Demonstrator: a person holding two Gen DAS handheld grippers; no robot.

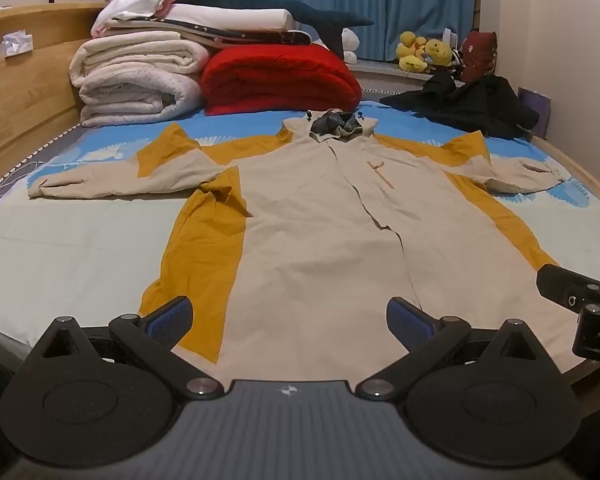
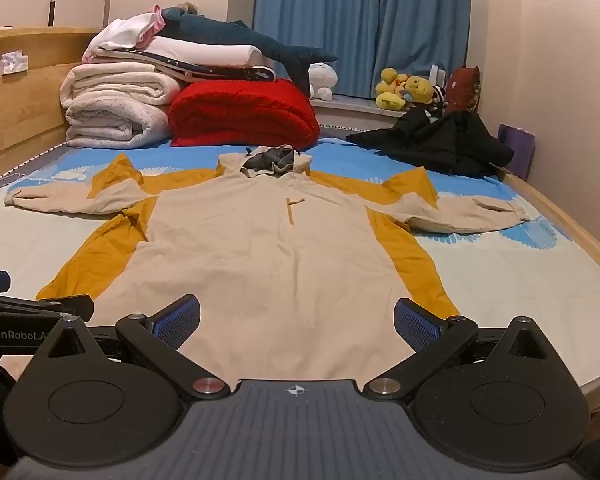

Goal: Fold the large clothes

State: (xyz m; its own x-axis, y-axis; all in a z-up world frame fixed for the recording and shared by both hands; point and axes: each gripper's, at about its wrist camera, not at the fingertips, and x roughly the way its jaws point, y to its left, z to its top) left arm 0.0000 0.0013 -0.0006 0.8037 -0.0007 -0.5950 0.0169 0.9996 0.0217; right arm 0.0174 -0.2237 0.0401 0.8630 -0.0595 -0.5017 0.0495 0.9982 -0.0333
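Both tongs released over the coat hem

Left tongs (image 1: 290, 322) and right tongs (image 2: 296, 320) gape empty at 6 o'clock; the coat (image 1: 312, 216) lies flat on the bed (image 1: 80, 248), hood toward 12, sleeves at 9 and 3. Best pinch each hem corner evenly, then carry both up together

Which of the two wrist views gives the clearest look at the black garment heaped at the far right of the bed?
The right wrist view: the black garment lies whole, well inside the frame, with its edges clear against the blue sheet. The left wrist view also shows it, but nearer the frame's right edge and more squeezed by the fisheye.
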